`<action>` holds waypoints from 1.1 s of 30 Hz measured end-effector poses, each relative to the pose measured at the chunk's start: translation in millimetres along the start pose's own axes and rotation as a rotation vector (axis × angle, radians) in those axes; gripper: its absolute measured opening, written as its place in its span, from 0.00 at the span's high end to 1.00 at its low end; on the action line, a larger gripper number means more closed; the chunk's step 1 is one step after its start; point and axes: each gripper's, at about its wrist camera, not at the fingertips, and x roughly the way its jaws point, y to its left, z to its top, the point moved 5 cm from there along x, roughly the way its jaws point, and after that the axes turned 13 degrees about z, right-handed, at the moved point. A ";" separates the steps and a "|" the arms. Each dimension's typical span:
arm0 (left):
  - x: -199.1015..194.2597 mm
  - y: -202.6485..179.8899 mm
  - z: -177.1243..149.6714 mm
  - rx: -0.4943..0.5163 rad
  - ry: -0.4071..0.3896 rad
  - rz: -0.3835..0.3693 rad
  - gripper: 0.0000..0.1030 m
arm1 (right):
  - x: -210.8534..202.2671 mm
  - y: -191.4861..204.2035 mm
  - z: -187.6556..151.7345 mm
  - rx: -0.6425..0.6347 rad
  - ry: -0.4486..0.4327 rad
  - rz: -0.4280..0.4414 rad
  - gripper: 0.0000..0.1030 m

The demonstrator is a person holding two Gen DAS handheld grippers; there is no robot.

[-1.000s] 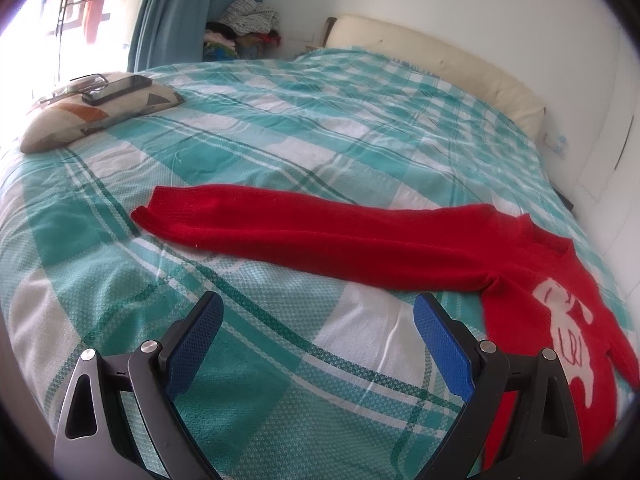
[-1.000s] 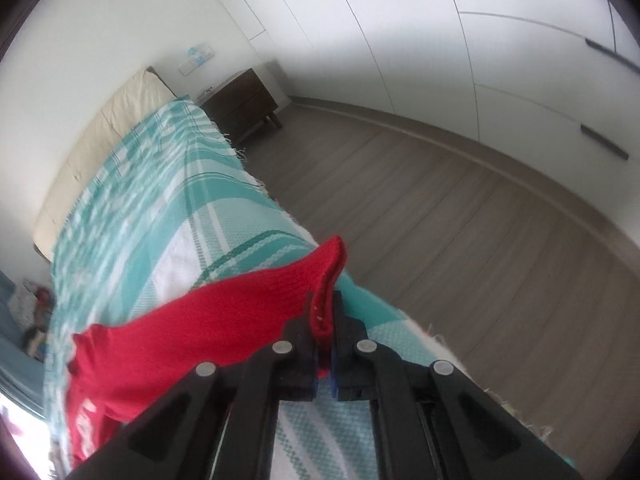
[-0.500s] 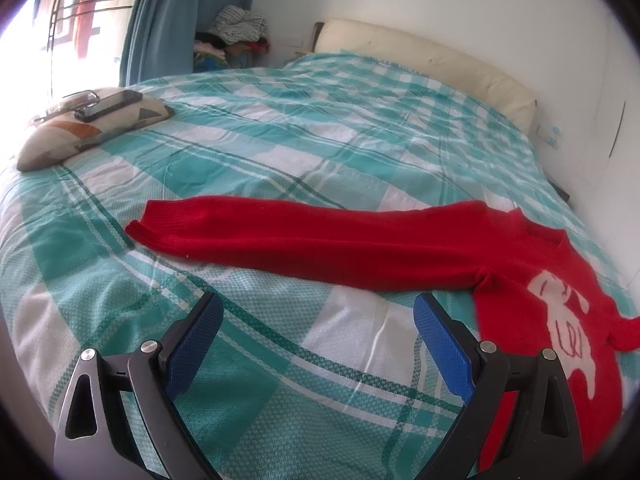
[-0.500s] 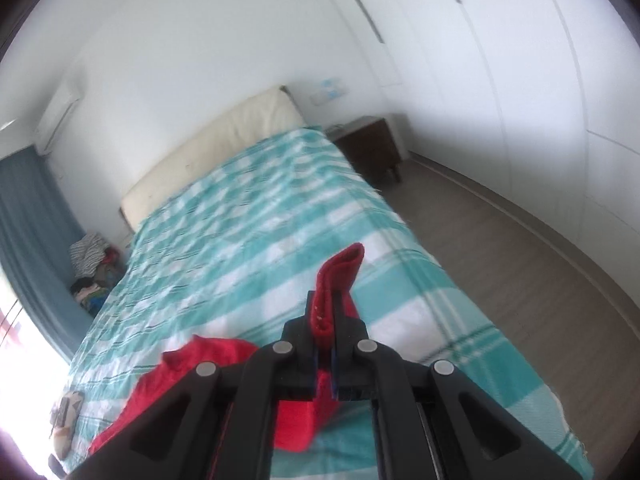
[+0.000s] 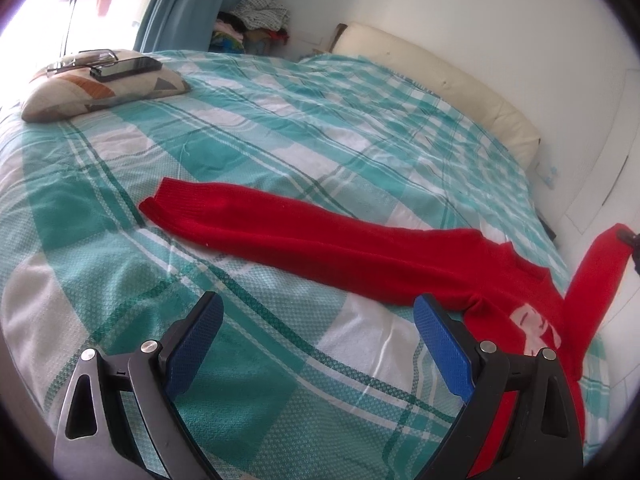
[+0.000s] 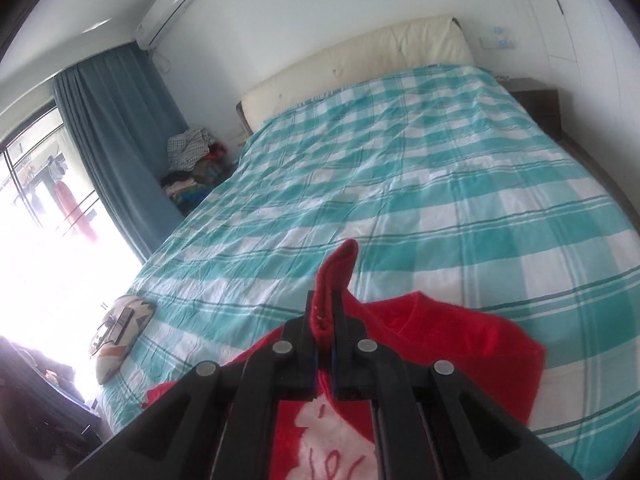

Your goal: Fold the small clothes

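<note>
A small red sweater with a white print lies on the teal plaid bedspread. One sleeve stretches out flat to the left, its cuff on the bed. My left gripper is open and empty, hovering above the bedspread just in front of that sleeve. My right gripper is shut on the other sleeve's cuff and holds it lifted over the sweater body. That raised sleeve shows at the right edge of the left wrist view.
A patterned cushion with a phone and glasses on top lies at the bed's far left. A cream headboard, a blue curtain, a pile of clothes and a dark nightstand surround the bed.
My right gripper has swung the held cuff up from the bed's edge and inward over the sweater body. My left gripper has stayed open and shifted only slightly.
</note>
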 end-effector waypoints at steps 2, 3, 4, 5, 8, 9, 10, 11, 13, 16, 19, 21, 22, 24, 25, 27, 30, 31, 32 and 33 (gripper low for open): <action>0.6 -1.2 -0.9 0.008 0.005 -0.004 0.06 | 26.8 -0.9 -16.2 0.011 0.047 0.003 0.97; 0.6 -1.9 -1.8 0.013 0.005 -0.005 0.06 | 38.8 -2.4 -24.1 0.011 0.070 -0.001 0.97; 1.0 -3.6 -1.9 0.019 0.005 -0.004 0.06 | 52.1 -4.6 -30.4 0.014 0.097 0.000 0.97; 1.2 -4.8 -2.1 0.026 0.005 -0.003 0.06 | 62.6 -8.2 -37.9 0.022 0.126 0.000 0.97; 2.0 -8.1 -2.9 0.044 0.004 0.002 0.06 | 87.7 -16.5 -62.3 0.063 0.206 0.012 0.94; 2.0 -9.1 -3.3 0.050 0.003 0.004 0.06 | 92.5 -19.9 -69.2 0.087 0.228 0.028 0.92; 2.0 -9.8 -3.9 0.055 0.003 0.007 0.06 | 97.5 -22.3 -75.7 0.117 0.241 0.055 0.87; 2.2 -10.4 -4.3 0.060 0.002 0.009 0.06 | 101.3 -24.3 -81.0 0.151 0.251 0.096 0.84; 2.5 -11.2 -4.7 0.064 0.002 0.014 0.06 | 106.8 -25.8 -90.9 0.224 0.267 0.193 0.75; 4.0 -11.0 -4.6 0.063 0.006 0.019 0.06 | 105.2 -28.9 -102.3 0.323 0.289 0.308 0.64; 5.6 -10.8 -4.5 0.060 0.011 0.023 0.06 | 89.7 -39.2 -107.0 0.326 0.301 0.290 0.61; 6.6 -11.4 -5.3 0.064 0.015 0.024 0.06 | 74.0 -51.1 -109.4 0.297 0.313 0.248 0.61; 7.5 -12.3 -6.0 0.070 0.020 0.024 0.06 | 65.8 -60.0 -110.5 0.286 0.316 0.215 0.61; 10.0 -14.8 -7.7 0.084 0.031 0.027 0.06 | 47.0 -85.6 -114.5 0.287 0.318 0.138 0.61; 11.0 -16.5 -8.9 0.093 0.036 0.029 0.06 | 37.1 -100.7 -117.7 0.297 0.317 0.097 0.61; 13.0 -19.8 -11.5 0.111 0.047 0.035 0.06 | 18.5 -131.7 -124.4 0.320 0.314 0.022 0.61; 15.5 -23.9 -16.1 0.139 0.063 0.044 0.06 | -12.3 -176.0 -134.6 0.364 0.294 -0.085 0.61; 15.9 -25.2 -17.5 0.148 0.067 0.049 0.06 | -23.7 -188.3 -136.9 0.375 0.275 -0.118 0.61; 16.1 -26.2 -18.7 0.155 0.069 0.053 0.06 | -35.2 -197.2 -137.5 0.383 0.253 -0.131 0.61; 16.2 -26.6 -19.7 0.159 0.070 0.056 0.06 | -46.5 -202.7 -138.0 0.383 0.232 -0.144 0.61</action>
